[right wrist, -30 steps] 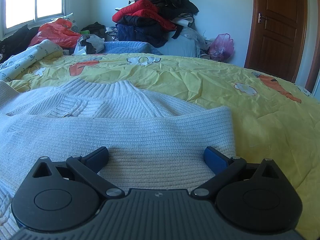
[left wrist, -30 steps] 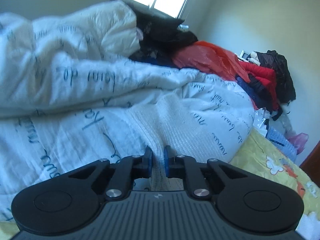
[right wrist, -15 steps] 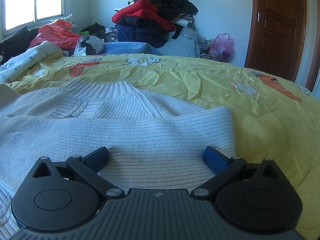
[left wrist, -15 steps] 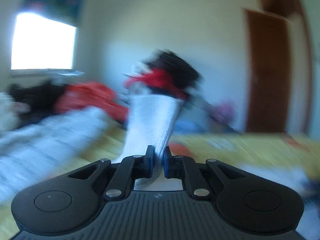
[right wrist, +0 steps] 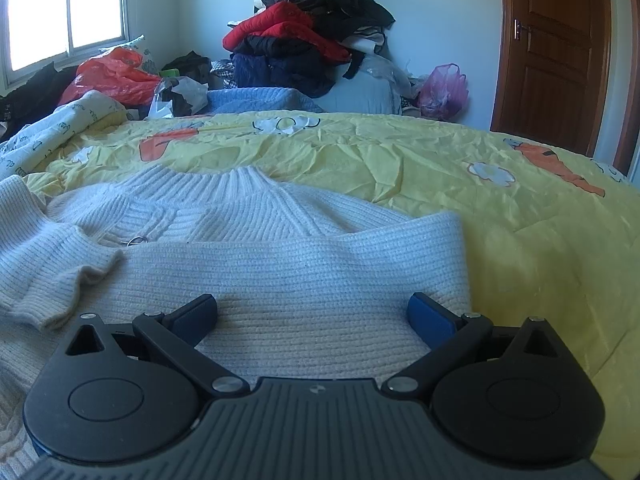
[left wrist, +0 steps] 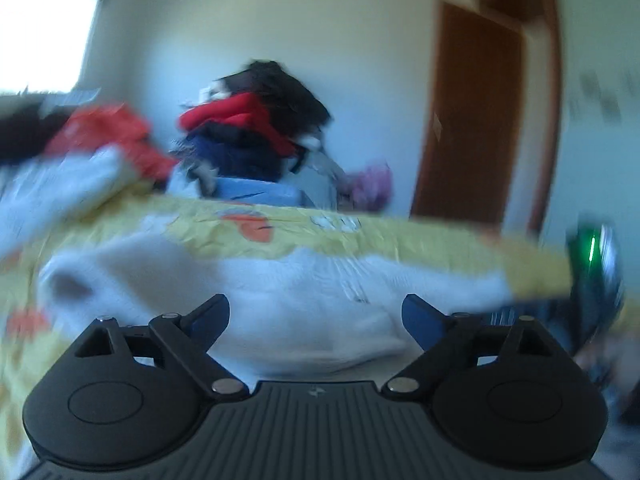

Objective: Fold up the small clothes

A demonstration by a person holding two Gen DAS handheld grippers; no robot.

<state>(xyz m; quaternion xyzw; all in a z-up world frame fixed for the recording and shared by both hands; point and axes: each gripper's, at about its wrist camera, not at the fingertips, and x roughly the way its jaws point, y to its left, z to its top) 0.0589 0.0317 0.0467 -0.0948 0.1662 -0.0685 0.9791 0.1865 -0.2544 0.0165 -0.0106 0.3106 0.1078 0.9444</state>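
A: Where is the white sweater (right wrist: 280, 264) seen?

B: It is spread flat on the yellow bedsheet (right wrist: 420, 156), with one sleeve (right wrist: 44, 264) laid across it from the left side.

A: How is the right gripper (right wrist: 312, 314) held?

B: Its jaws are spread wide above the knit, and nothing is held.

A: And the left gripper (left wrist: 316, 314)?

B: It is also opened wide over the sweater (left wrist: 280, 292), though this view is blurred. Behind, a clothes pile (right wrist: 304, 40) and a brown door (right wrist: 552, 52) are seen.
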